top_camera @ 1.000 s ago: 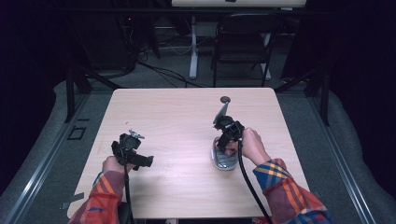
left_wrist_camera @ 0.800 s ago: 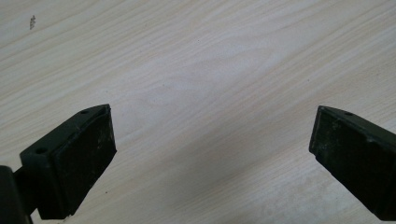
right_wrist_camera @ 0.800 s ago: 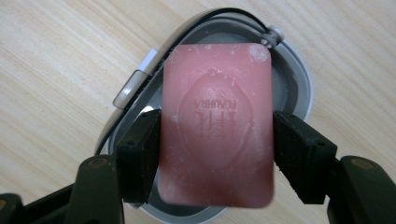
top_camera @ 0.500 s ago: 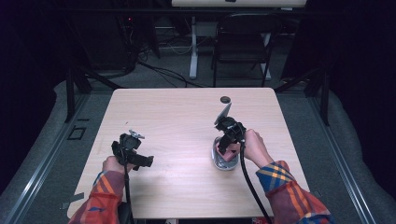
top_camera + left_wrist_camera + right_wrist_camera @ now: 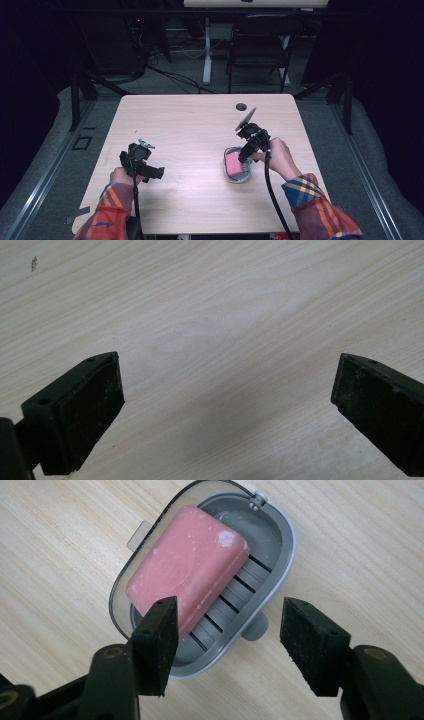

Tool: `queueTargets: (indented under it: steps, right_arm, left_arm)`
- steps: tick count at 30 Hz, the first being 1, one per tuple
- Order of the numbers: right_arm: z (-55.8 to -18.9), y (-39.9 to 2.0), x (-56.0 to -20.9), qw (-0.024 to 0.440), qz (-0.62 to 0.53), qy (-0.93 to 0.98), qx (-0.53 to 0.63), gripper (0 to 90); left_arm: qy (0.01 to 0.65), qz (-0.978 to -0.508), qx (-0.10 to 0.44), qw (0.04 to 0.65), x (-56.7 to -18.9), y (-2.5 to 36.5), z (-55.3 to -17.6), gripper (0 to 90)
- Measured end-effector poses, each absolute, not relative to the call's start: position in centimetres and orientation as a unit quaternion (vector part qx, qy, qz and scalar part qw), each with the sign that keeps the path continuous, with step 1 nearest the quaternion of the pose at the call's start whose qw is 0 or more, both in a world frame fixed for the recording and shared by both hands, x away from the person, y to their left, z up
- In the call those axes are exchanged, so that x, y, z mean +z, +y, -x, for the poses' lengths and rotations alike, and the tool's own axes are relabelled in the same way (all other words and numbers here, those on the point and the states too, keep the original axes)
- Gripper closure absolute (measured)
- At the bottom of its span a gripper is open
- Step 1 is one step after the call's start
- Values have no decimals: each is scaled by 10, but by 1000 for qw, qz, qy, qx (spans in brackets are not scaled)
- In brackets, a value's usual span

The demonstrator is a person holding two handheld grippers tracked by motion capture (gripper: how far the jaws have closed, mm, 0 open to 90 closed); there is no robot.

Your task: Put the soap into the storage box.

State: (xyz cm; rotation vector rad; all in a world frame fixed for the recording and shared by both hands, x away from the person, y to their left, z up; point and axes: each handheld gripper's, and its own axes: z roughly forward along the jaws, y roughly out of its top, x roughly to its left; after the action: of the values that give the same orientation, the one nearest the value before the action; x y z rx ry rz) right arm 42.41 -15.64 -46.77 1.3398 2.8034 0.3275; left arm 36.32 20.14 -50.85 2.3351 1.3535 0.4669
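Note:
A pink bar of soap [image 5: 187, 565] lies slanted in a grey slatted soap dish [image 5: 272, 550], one end resting on the dish's clear hinged lid [image 5: 120, 592]. From the high view the soap [image 5: 233, 162] and dish [image 5: 240, 177] sit right of the table's middle. My right gripper [image 5: 227, 630] hovers just above the dish's near end, jaws apart with nothing between them; seen from above, this gripper [image 5: 244, 155] points down at the dish. My left gripper [image 5: 227, 405] stands wide open over bare wood, at the table's left front [image 5: 150, 172].
The light wooden table [image 5: 190, 125] has a round cable hole [image 5: 241, 106] near its far edge. A black chair [image 5: 260, 45] and cables stand beyond the table. Grey floor with rails surrounds it.
My right gripper has drawn up and back from the dish, and the pink soap that it covered now shows lying there. The left gripper has stayed put.

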Motion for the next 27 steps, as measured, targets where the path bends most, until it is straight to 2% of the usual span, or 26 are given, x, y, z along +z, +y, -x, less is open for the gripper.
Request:
queueTargets:
  steps: [6, 18, 27]
  right_arm:
    - [-420, -169, -458, 17, -421, 899, 119, 338]
    - [-409, -197, -446, 44, -413, 898, 147, 149]
    - [-397, -227, -445, 68, -422, 891, 154, 113]
  left_arm:
    - [485, -835, 167, 200, -508, 201, -363, 3]
    - [485, -835, 169, 200, -509, 201, -363, 3]
    - [485, -834, 168, 200, -509, 201, -363, 3]
